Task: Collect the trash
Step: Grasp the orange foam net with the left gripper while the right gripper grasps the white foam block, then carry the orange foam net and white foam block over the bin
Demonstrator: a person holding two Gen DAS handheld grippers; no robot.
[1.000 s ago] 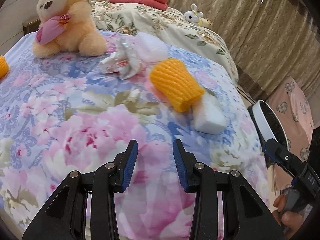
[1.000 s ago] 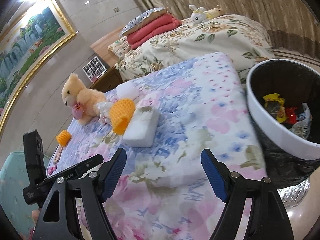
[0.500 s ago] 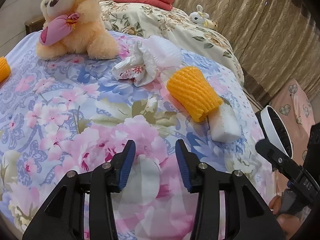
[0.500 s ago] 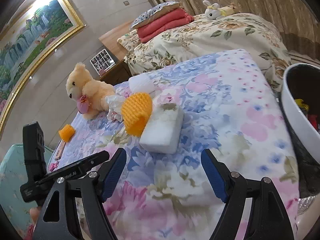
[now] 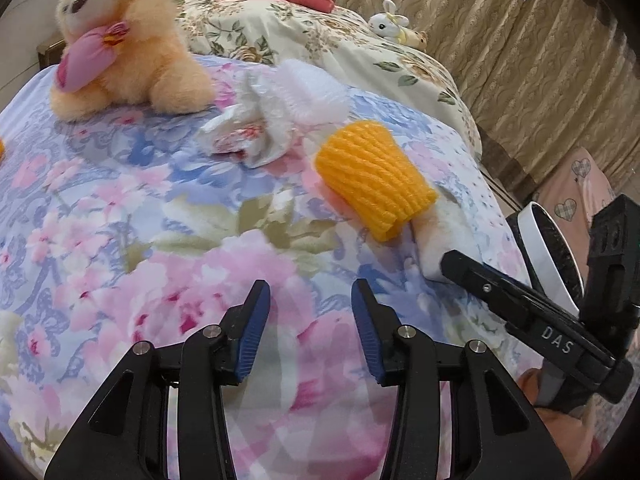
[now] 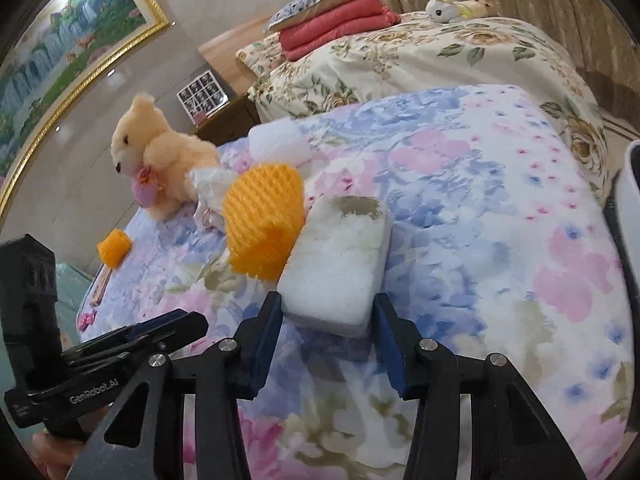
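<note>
- The bed (image 6: 460, 184) spreads ahead of my jaws, with trash left on it; the bin (image 6: 630, 184), off to my right, already holds some, I judge.
- My right gripper (image 6: 328, 332) has just been closing; its jaws flank the white foam block (image 6: 336, 264), near end between them, seemingly touching.
- Beyond the block lie an orange foam net (image 6: 262, 222), a crumpled wrapper (image 5: 248, 140) and white netting (image 5: 308, 88), uncollected.
- My left gripper (image 5: 310, 328) has just been opening; its jaws stand apart, empty.

Soft indoor light, fisheye edges (vignetted)
</note>
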